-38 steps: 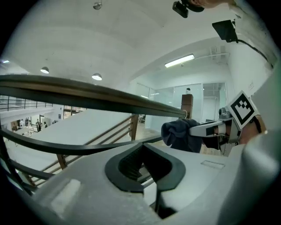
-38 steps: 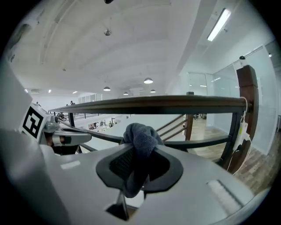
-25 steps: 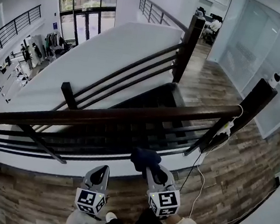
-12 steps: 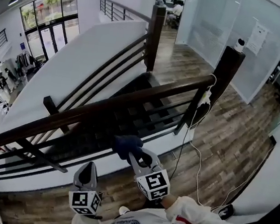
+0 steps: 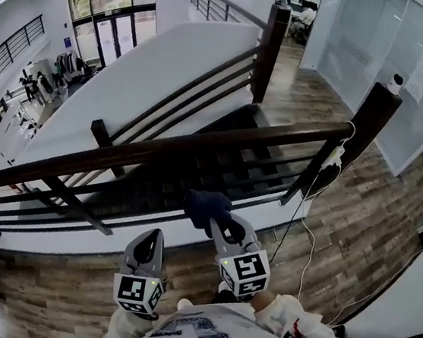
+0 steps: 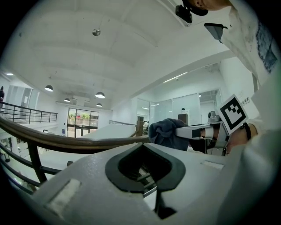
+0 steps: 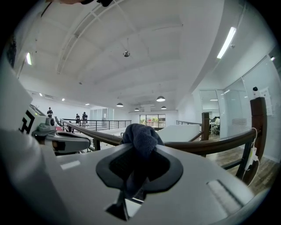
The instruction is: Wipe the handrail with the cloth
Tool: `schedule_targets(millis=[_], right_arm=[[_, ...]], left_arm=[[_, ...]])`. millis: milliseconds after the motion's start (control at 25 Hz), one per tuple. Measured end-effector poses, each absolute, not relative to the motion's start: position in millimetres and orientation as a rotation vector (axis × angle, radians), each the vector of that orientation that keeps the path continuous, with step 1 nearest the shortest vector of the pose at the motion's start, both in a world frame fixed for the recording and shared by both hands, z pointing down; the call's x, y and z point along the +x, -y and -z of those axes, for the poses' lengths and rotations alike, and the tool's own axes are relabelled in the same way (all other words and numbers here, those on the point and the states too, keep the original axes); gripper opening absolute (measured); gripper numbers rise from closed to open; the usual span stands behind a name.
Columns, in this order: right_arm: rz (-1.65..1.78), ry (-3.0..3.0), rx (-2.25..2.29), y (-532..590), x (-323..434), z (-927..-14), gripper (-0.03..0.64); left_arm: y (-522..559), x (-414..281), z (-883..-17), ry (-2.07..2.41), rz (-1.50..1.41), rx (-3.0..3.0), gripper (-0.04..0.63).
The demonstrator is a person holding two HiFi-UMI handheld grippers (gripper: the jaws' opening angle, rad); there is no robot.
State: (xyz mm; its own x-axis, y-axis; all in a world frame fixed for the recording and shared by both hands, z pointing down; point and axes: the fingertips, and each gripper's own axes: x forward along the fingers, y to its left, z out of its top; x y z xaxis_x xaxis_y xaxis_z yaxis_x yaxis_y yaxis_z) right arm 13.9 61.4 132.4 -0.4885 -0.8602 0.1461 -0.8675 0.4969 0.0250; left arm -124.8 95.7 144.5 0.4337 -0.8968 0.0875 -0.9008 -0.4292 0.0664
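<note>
Head view: right tongs' (image 5: 211, 218) cloth (image 5: 205, 203) still below handrail (image 5: 160, 153).

two claws: left claw (image 5: 154, 234) and right claw (image 5: 214, 220); one cloth (image 5: 206, 203), one near handrail (image 5: 199, 147), two tall posts (image 5: 270, 49) (image 5: 371, 119).

The handrail (image 5: 198, 149) is crossing in front of both tools, with open air lying above its whole run. Beneath it, horizontal bars (image 5: 271, 183) are closing off the way through. At the right, the end post (image 5: 372, 119) and a dangling white cable (image 5: 302, 223) are crowding the rail's end. The right tool (image 5: 213, 217), clamping the cloth (image 5: 204, 204), is sitting short of the rail on the near side. The left tool (image 5: 154, 238), jaws together, is hanging beside it.
</note>
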Motion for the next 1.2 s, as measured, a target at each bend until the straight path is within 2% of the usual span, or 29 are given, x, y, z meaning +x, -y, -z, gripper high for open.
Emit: schedule_targets(millis=[600, 1200], right_arm=[[-0.048, 2.644, 1.452, -8.9, 70.4, -123.5, 0.055], [-0.09, 2.638, 1.474, -4.0, 87.1, -132.3, 0.055]], left_arm=[[-46.5, -85.4, -138.8, 1.758, -0.061, 2.482, -0.002], [-27.3, -68.5, -132.7, 1.764, -0.066, 2.491, -0.002]])
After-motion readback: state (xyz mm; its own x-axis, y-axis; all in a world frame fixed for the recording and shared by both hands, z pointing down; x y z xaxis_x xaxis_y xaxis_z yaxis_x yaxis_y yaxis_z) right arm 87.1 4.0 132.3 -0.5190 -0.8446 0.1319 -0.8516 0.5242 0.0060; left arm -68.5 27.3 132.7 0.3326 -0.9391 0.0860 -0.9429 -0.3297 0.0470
